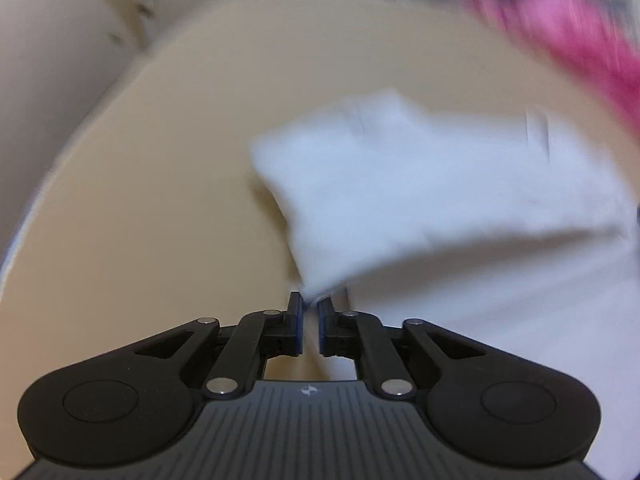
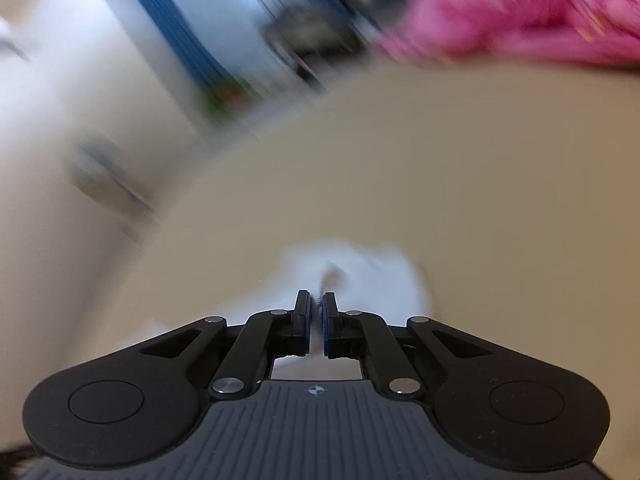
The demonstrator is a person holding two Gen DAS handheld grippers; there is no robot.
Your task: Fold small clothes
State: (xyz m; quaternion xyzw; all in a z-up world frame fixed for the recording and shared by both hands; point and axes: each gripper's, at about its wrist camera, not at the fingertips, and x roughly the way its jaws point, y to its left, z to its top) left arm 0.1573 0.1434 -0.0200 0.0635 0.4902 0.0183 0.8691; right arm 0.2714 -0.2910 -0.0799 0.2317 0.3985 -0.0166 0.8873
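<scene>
White cloth [image 1: 420, 184], motion-blurred, hangs over the tan table [image 1: 160, 200] in the left wrist view w/ its lower corner pinched in the nearly closed left gripper [image 1: 311, 312]; pink fabric [image 1: 560, 28] smears at top right, cut off by the frame edge. Right wrist view is blurrier: right gripper [image 2: 316, 312] narrow, clamped on a white bunch of the cloth [image 2: 360, 272] just above the table [image 2: 480, 180], pink fabric [image 2: 500, 12] at the far edge, room bkgd only blue and white streaks.
</scene>
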